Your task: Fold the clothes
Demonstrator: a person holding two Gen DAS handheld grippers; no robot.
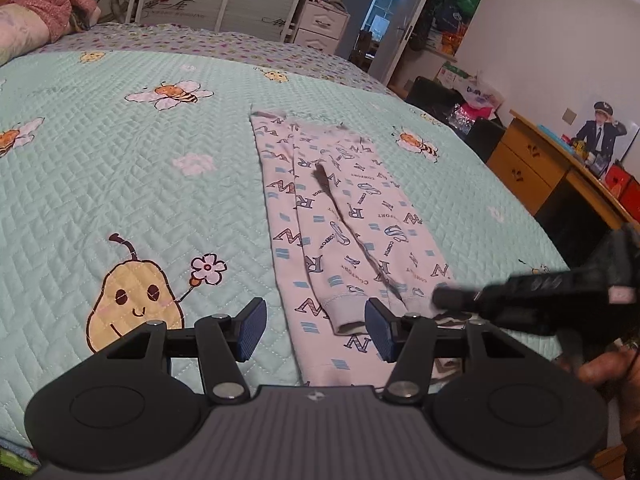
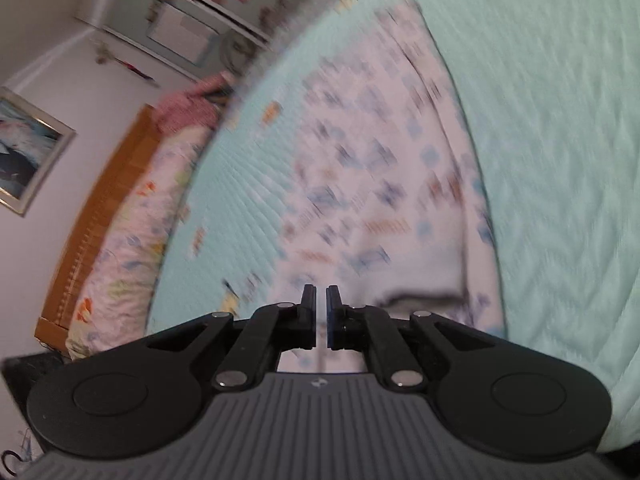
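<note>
The left gripper (image 1: 315, 330) hovers with its jaws apart over the near cuff of the folded garment (image 1: 336, 216), nothing pinched between the blue pads (image 1: 252, 330). The right gripper (image 2: 321, 316) has its jaws drawn almost together; whether cloth is caught in the narrow gap is not clear, the view being blurred. From the left wrist it reaches in from the right, its tip just beside the cuff. The garment, white with printed letters N, R, W, S and the word "COMFORT", lies lengthwise on the mint quilted bedspread (image 1: 120, 168). Three bee motifs and one smiling pear (image 1: 134, 304) decorate the quilt. A pink sweater (image 1: 48, 4) sits at the far corner; a wooden desk (image 1: 532, 168) stands right.
</note>
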